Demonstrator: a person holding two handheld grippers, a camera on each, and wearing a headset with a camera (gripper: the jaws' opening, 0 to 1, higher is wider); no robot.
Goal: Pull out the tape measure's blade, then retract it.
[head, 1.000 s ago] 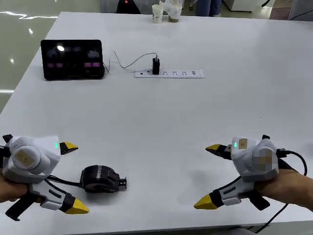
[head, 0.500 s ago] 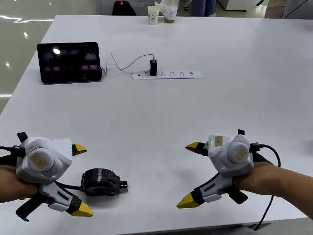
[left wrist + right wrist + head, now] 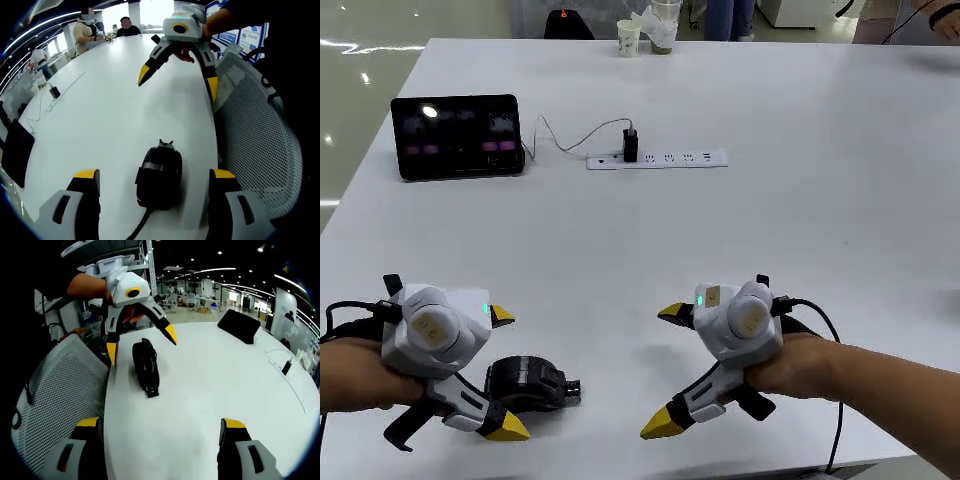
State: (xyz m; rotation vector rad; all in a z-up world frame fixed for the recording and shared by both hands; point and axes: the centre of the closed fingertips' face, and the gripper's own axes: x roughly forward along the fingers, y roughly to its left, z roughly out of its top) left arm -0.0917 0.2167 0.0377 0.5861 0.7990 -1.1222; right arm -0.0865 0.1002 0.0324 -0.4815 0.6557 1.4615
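Beneath the tape measure (image 3: 525, 383), a white table (image 3: 740, 230), cut off at its near edge in the head view. Just off the table edge nearest the tape measure, a grey mesh chair back (image 3: 260, 150), its lower part lost in shadow. Well beyond the tape measure, a dark tablet (image 3: 457, 136), screen too dim to read.

Around the tape measure, the left gripper (image 3: 506, 374), yellow-tipped jaws spread wide on either side of the black case and apart from it. In the head view, lower jaw covering part of the case's near side. To the right of the tape measure and well apart from it, the right gripper (image 3: 664, 369), jaws likewise spread wide over bare tabletop.

Far beyond the tape measure, a white power strip (image 3: 660, 159) with one black plug (image 3: 630, 145) and a thin cable towards the tablet.

Tape measure lying flat, blade inside the case, just the end hook (image 3: 572, 384) poking out towards the right gripper. From its rear, a dark cord towards the left gripper, far end cut off.

Farthest from the tape measure, blurred paper cups (image 3: 640, 35).
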